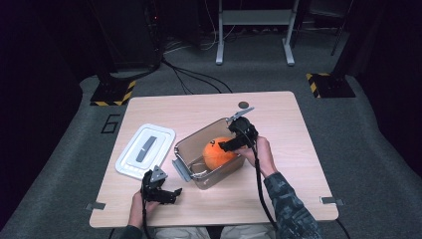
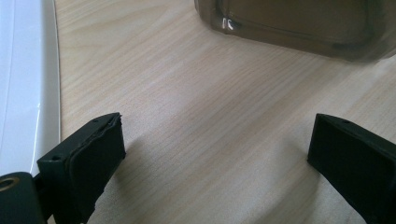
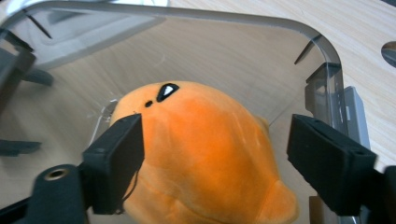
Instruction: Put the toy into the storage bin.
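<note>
Your right gripper (image 3: 212, 163) hangs over the clear, smoky-brown plastic storage box (image 1: 205, 142) with its jaws spread wide. They straddle the round orange plush toy with black stitched face marks (image 3: 201, 154) without pressing on it, so judge it as released rather than held. Your left gripper (image 1: 160, 189) rests low near the bench's near edge, towards the near left corner, jaws equally wide apart with only bare wood between them.

The plush sits inside the box, roughly mid-bench, resting on the box floor and leaning towards the wall nearest your right hand. Expect it to be very light and soft: it will squash under the pads and spring back, so it cannot be harmed, but its fuzzy rounded body may roll or bulge out of a shallow pinch. If you take it again, close across the widest part of the body and bite deep, not on the crown.

The box is the stiffer, slicker thing. Its thin walls look smooth, and being so light it may skate over the wooden bench (image 1: 278, 164) if nudged. Its hinged grey clasps (image 1: 181, 170) stick out at the ends and could snag a jaw.

The flat white rectangular plastic lid with a grey centre handle (image 1: 145, 150) lies just beside the box towards the bench's left edge, close ahead of your left gripper. The right side and far corners of the bench give you open room, and lifting your right gripper straight up clears the box rim.
</note>
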